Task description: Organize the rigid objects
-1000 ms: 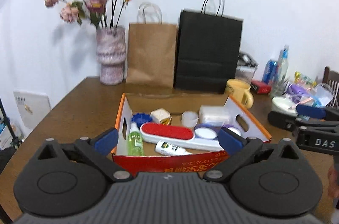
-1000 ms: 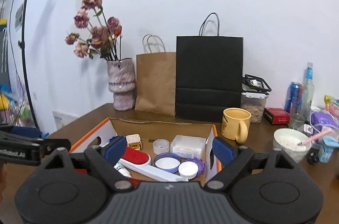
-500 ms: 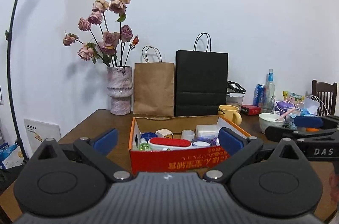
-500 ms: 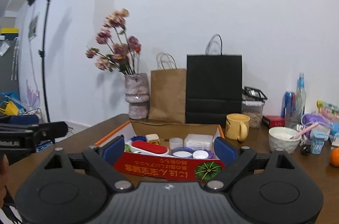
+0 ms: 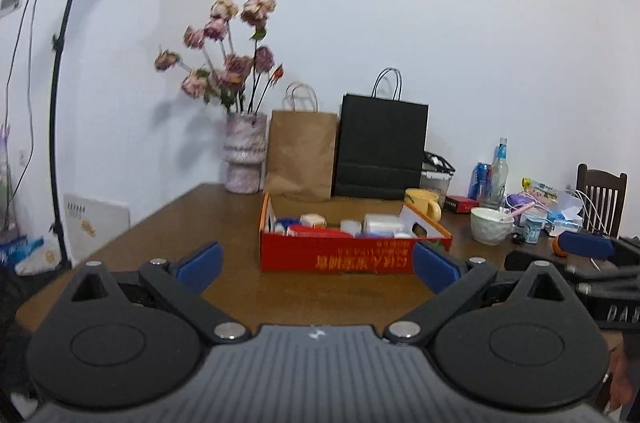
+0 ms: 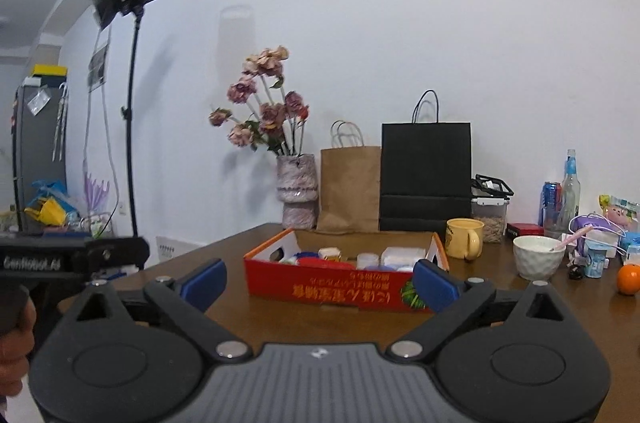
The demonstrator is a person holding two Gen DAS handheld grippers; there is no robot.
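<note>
Two paper bags, one mug, one bowl, one orange, one vase.

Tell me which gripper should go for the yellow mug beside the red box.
Right, probably. The yellow mug stands at the red box's right end, the right gripper's side; its jaws are opening, empty. The left gripper would cross over.

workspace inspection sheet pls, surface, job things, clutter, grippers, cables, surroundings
surface: brown wooden table, bare in front.
job's things: red box holding small containers, too small to tell apart.
clutter: yellow mug, white bowl, orange, black bag, brown bag.
grippers: left gripper open, empty; right gripper opening, empty.
cables: white cable by the chair.
surroundings: white wall, flower vase, light stand.
</note>
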